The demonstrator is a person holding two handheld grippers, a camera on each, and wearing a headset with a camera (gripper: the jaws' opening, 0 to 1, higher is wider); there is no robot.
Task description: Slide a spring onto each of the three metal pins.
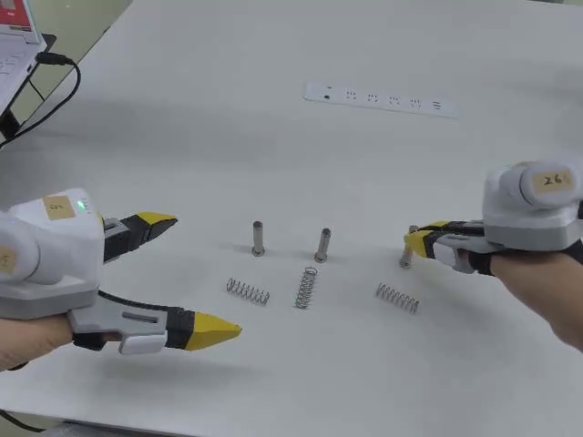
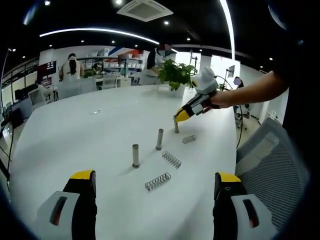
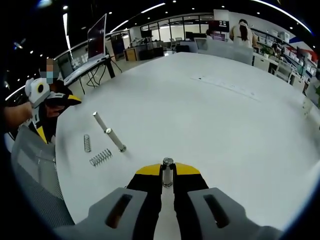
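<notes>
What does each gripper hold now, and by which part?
The right gripper grips a metal pin by its shaft; the left gripper holds nothing.

Upright on the white counter (image 1: 273, 164) stand a left pin (image 1: 258, 238), middle pin (image 1: 322, 245) and right pin (image 1: 407, 258). A left spring (image 1: 248, 291), middle spring (image 1: 306, 287) and right spring (image 1: 397, 298) lie before them, and a power strip (image 1: 381, 99) lies beyond.

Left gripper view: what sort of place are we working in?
Probably an open-plan office or meeting area: a large white table, a ceiling air-conditioning unit overhead, a potted plant, and a power strip on the table.
</notes>
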